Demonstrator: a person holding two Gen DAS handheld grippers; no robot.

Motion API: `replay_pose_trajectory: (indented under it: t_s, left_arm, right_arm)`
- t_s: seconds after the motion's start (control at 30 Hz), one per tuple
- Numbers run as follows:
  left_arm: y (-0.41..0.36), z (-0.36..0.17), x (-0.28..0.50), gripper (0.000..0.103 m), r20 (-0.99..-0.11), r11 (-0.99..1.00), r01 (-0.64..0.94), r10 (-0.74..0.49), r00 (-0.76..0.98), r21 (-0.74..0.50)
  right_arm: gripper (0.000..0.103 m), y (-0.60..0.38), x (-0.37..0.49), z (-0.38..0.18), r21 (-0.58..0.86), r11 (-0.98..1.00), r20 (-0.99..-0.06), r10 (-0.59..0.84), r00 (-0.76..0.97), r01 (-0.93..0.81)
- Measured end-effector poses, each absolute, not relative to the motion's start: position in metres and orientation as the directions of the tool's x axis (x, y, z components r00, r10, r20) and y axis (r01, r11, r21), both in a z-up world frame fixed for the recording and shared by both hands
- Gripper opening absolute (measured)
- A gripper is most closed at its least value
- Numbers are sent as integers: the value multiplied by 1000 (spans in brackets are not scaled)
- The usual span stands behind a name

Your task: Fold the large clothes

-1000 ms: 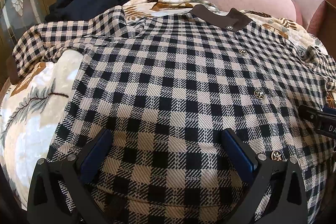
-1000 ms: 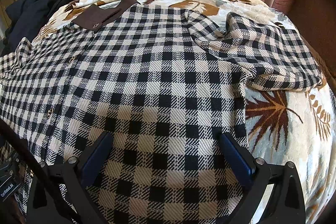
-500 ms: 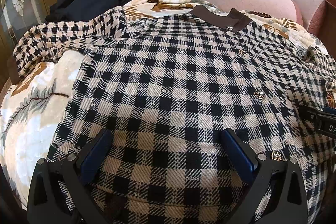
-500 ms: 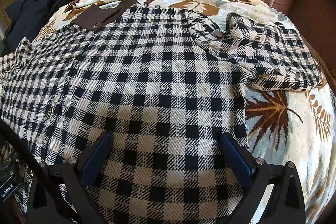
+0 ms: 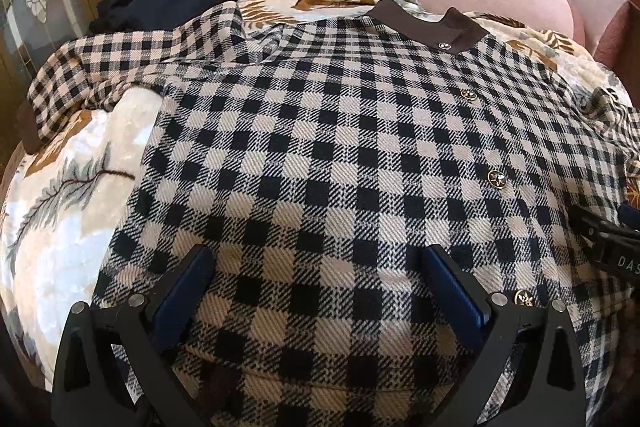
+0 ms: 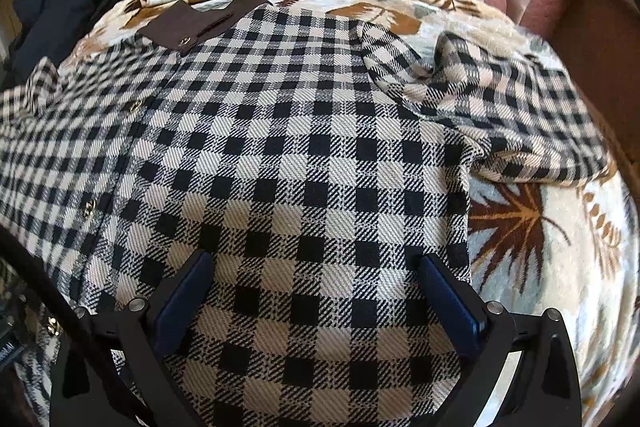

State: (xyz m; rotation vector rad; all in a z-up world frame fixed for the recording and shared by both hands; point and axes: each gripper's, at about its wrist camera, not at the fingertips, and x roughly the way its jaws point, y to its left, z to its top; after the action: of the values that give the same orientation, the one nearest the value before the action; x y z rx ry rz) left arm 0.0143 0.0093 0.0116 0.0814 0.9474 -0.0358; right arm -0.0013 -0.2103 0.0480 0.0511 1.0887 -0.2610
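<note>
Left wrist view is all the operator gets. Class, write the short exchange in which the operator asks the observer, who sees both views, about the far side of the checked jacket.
Operator: How does the sleeve lie on the right gripper's side of the jacket?
Observer: That sleeve is crumpled and folded in on itself, not spread flat.
Operator: Is the right gripper holding anything?
Observer: No; its jaws stand open above the jacket's front, gripping nothing.
Operator: What lies past that edge?
Observer: The blanket, with a large brown leaf print right beside the jacket's side edge.
</note>
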Motion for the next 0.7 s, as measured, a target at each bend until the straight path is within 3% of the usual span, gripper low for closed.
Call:
replay_pose_trajectory:
  t_s: [0.7]
  left_arm:
    - [10, 27, -52, 103, -811, 994, 80, 15, 585, 76]
  right_arm:
    - [103, -212, -27, 53, 27, 981, -871, -72, 486, 193]
